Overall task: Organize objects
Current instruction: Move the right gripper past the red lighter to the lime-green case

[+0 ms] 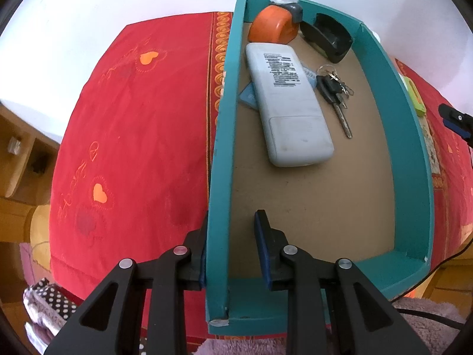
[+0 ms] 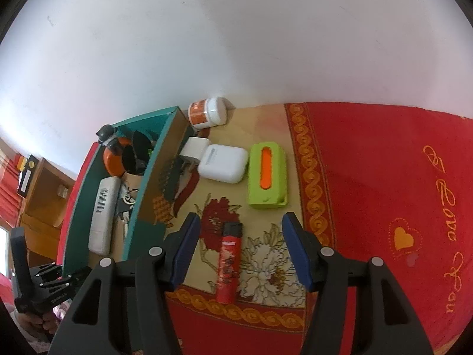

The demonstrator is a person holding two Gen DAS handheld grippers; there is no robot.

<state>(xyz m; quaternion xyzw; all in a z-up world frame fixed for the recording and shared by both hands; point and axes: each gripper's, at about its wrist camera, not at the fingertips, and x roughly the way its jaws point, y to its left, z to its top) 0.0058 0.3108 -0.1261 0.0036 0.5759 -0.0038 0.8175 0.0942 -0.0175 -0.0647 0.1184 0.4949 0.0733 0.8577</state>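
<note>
Fingers of the right gripper (image 2: 241,251) stand apart, grasping nothing. The red tube (image 2: 228,261) lies on the bed between them, pointing away. The left gripper (image 1: 230,248) straddles the box wall (image 1: 220,207), not clearly pinching it.

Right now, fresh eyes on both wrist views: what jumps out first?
The teal box on the red bedspread dominates the left wrist view, its near-left wall between the left gripper's pads, with a white remote, keys and an orange tape measure inside. In the right wrist view, the right gripper hangs open over a red lighter, beyond it a lime-green case.
</note>
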